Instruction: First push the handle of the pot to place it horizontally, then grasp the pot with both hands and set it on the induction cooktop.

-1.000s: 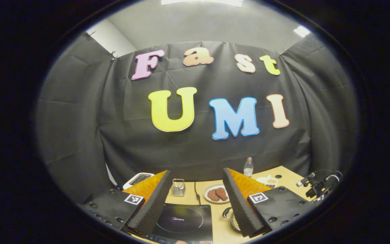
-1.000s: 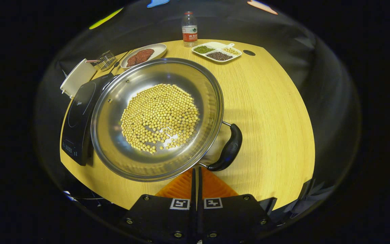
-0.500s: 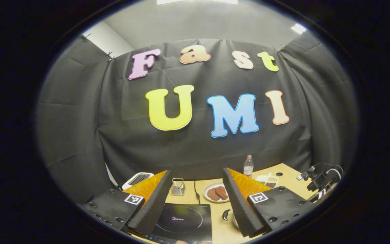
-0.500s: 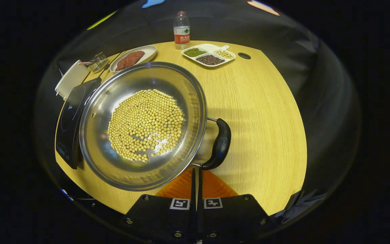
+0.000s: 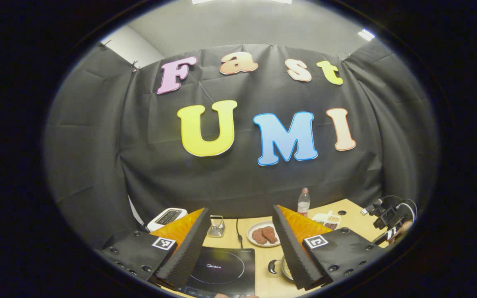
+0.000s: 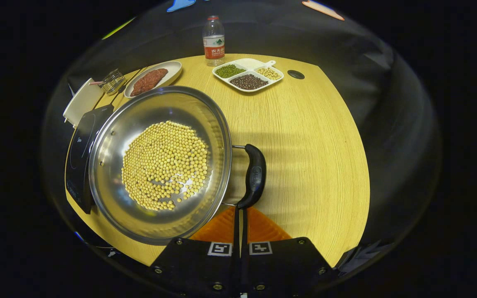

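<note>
The round wooden worktop (image 6: 304,136) carries a wide, shallow steel pot (image 6: 114,136) on its left half, its bottom covered by a single layer of pale yellow beans (image 6: 164,163); the pot's left rim overlaps the near edge of the black induction cooktop (image 6: 78,153), which lies flat at the worktop's left edge. A black handle (image 6: 255,176) stands off the pot's right side on two thin metal rods. To the right of the handle the worktop is bare wood out to its curved edge. Along the far edge stand a white device (image 6: 80,101), a small wire holder (image 6: 112,80), an oval plate of brown patties (image 6: 149,78), a divided dish of beans (image 6: 246,74) and a water bottle (image 6: 213,39), all well apart from the pot. The right claw (image 6: 240,213) is pressed together, its tips just at the near end of the handle. In the left gripper view the left claw (image 5: 238,244) is spread wide, hovering above the cooktop (image 5: 222,269) and holding nothing, with the pot's other handle (image 5: 272,266) beside its right finger (image 5: 296,252).
</note>
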`<control>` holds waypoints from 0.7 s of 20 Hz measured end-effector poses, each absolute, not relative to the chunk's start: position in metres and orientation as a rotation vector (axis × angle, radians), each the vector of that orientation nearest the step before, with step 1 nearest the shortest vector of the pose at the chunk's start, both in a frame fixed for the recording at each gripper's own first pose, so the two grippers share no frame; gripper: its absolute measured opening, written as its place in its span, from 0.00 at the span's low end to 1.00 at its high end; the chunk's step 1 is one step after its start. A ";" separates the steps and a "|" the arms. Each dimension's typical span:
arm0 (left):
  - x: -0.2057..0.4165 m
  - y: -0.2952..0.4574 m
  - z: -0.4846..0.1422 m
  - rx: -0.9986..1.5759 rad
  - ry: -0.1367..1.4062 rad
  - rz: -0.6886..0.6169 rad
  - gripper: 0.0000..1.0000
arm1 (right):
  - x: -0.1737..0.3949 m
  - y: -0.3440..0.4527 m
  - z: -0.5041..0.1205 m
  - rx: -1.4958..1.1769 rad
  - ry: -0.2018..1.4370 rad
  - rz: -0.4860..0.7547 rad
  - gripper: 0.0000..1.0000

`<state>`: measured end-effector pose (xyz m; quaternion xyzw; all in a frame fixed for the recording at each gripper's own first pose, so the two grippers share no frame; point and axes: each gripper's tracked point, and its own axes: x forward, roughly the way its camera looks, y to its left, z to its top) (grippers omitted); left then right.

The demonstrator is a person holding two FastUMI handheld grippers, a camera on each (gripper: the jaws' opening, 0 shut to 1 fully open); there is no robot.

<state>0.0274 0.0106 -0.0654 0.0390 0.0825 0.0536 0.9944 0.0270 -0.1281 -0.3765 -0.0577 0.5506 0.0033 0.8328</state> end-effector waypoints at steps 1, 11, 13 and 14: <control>0.027 0.011 -0.068 0.078 0.170 0.108 0.97 | 0.031 -0.129 -0.376 -0.123 1.158 0.008 0.01; 0.035 -0.002 -0.107 0.027 0.251 0.060 0.95 | 0.038 -0.129 -0.338 -0.117 0.975 0.034 0.37; 0.040 -0.008 -0.125 0.004 0.288 0.037 0.94 | 0.044 -0.125 -0.321 -0.065 0.897 0.038 0.80; 0.043 -0.012 -0.138 -0.013 0.321 0.022 0.94 | 0.043 -0.125 -0.310 -0.034 0.870 0.032 0.99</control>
